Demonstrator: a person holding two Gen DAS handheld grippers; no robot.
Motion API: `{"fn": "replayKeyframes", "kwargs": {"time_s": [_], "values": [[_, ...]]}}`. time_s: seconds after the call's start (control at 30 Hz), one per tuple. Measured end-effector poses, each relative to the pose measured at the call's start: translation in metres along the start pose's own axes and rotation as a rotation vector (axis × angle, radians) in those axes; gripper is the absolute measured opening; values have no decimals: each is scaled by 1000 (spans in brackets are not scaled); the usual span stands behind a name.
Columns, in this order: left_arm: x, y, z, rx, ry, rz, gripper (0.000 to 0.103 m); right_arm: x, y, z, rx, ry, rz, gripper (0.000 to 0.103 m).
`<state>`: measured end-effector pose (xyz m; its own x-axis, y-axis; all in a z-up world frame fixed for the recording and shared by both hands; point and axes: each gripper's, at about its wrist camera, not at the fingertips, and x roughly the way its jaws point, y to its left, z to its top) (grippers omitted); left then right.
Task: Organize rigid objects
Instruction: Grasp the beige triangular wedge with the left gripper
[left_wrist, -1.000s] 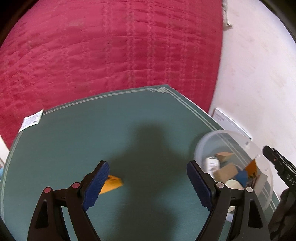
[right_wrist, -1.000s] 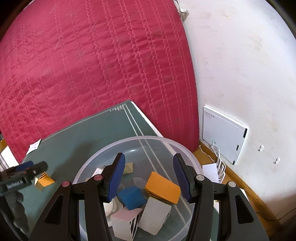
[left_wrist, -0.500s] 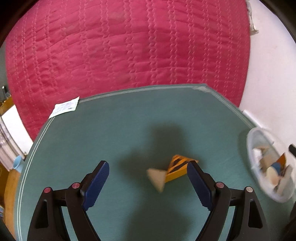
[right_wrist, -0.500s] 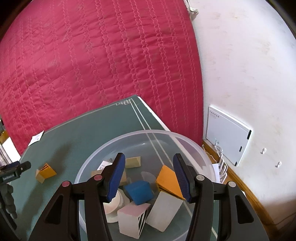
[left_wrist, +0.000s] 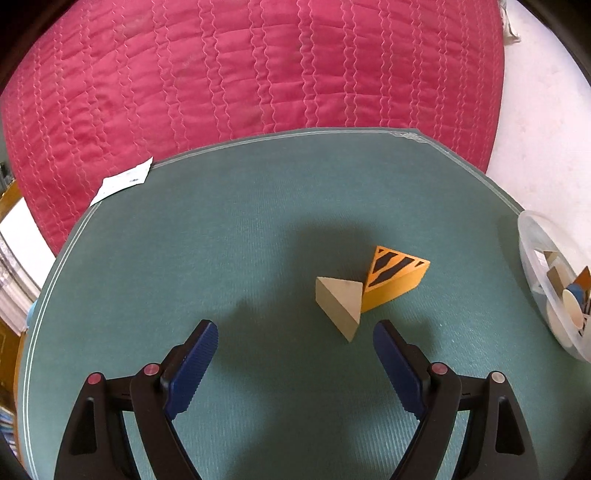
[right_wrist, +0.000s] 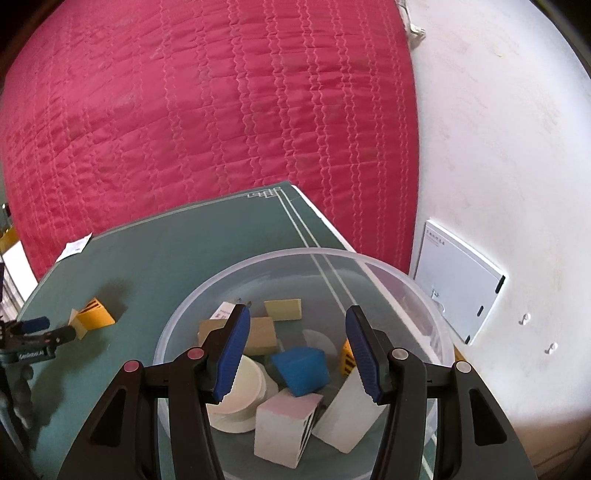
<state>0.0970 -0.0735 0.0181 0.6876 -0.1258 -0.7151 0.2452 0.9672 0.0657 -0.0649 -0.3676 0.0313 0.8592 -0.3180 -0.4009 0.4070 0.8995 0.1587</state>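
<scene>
A plain wooden wedge (left_wrist: 340, 308) and an orange wedge with black stripes (left_wrist: 393, 278) lie touching on the green mat (left_wrist: 221, 240). My left gripper (left_wrist: 295, 354) is open and empty, just short of the wooden wedge. It also shows in the right wrist view (right_wrist: 55, 330), beside the two wedges (right_wrist: 92, 317). My right gripper (right_wrist: 297, 350) is open and empty above a clear plastic bowl (right_wrist: 406, 280). The bowl holds a blue block (right_wrist: 301, 367), a white-pink cube (right_wrist: 284, 430), round white discs (right_wrist: 243, 387) and several other blocks. The bowl shows at the right edge of the left wrist view (left_wrist: 535, 258).
A red quilted surface (left_wrist: 258, 74) rises behind the mat. A paper slip (left_wrist: 123, 179) lies at the mat's far left corner. A white wall (right_wrist: 498, 147) with a white box (right_wrist: 458, 291) stands to the right.
My left gripper swung left, away from the bowl, and came in front of the two wedges. My right gripper stayed over the bowl; the blocks inside shifted a little.
</scene>
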Motion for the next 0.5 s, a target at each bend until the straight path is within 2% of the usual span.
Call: {"fn": "replayKeyframes", "kwargs": {"time_s": [0.33, 0.5], "values": [[14, 0, 6, -1, 38, 30, 89, -7, 10, 3, -17, -10, 18, 55], [19, 1, 10, 13, 45, 7, 89, -16, 23, 7, -27, -2, 79, 55]]}}
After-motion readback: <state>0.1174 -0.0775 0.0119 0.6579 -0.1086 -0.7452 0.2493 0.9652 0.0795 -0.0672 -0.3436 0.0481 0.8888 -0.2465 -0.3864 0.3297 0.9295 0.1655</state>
